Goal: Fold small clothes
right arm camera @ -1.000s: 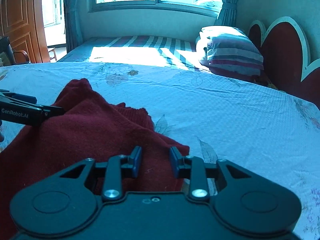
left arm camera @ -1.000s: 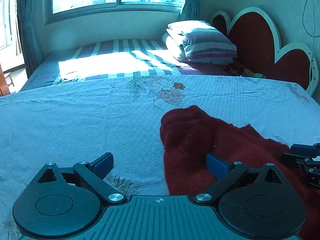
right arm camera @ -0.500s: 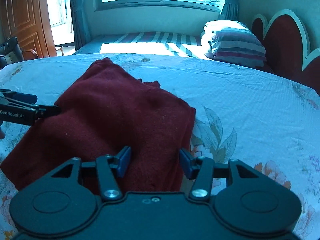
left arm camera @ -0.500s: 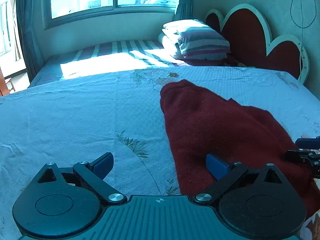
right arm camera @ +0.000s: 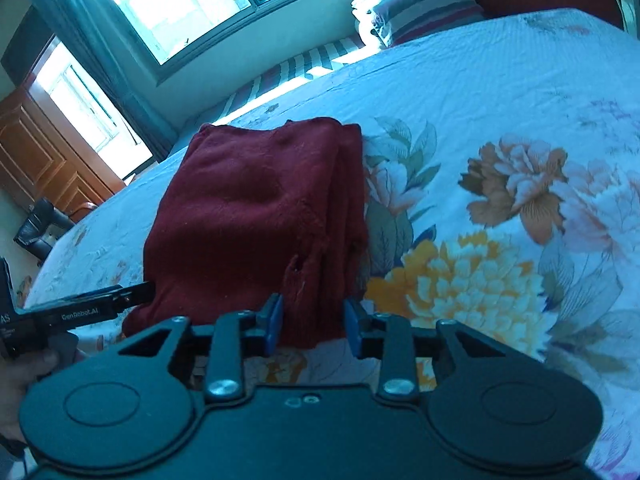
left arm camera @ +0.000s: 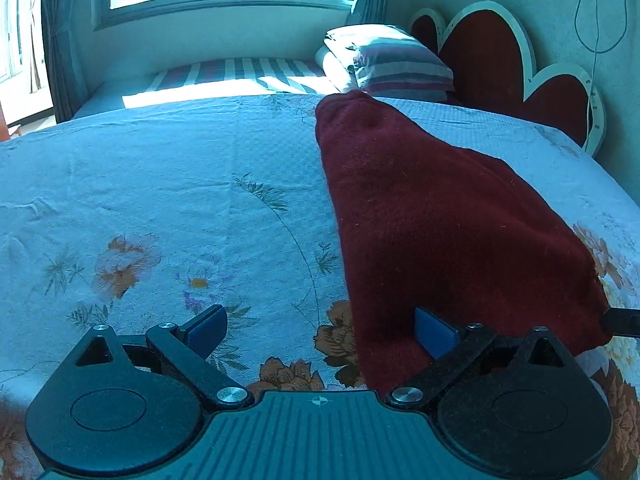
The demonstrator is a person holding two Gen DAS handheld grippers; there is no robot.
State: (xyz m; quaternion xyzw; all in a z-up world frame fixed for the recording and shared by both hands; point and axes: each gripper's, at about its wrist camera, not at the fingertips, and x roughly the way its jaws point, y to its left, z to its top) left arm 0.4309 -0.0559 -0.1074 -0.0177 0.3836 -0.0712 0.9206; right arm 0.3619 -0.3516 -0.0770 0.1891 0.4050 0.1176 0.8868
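On the bed: a floral bedspread (left arm camera: pixel 168 184) covers the near part; a striped pillow (left arm camera: pixel 396 66) lies at the far edge by the red headboard (left arm camera: pixel 496 60).
Garment: a dark red knitted garment (right arm camera: pixel 256 208) lies on the bedspread near its front edge, lengthwise away from the cameras; layers are stacked along its right side, so at least one fold looks done.
Shape so far: a long, narrow bundle, its far end rounded and its near hem uneven; I judge it partly folded.
Left gripper (left arm camera: pixel 320 330): jaws spread wide, released; its right pad sits at the garment's near left corner, its left pad over bare bedspread.
Right gripper (right arm camera: pixel 310 320): jaws closing around the near right corner's stacked edge; cloth lies between the pads, which do not yet seem to press it.
Left to do: probably a crosswise fold, near end toward the far end, then smoothing.
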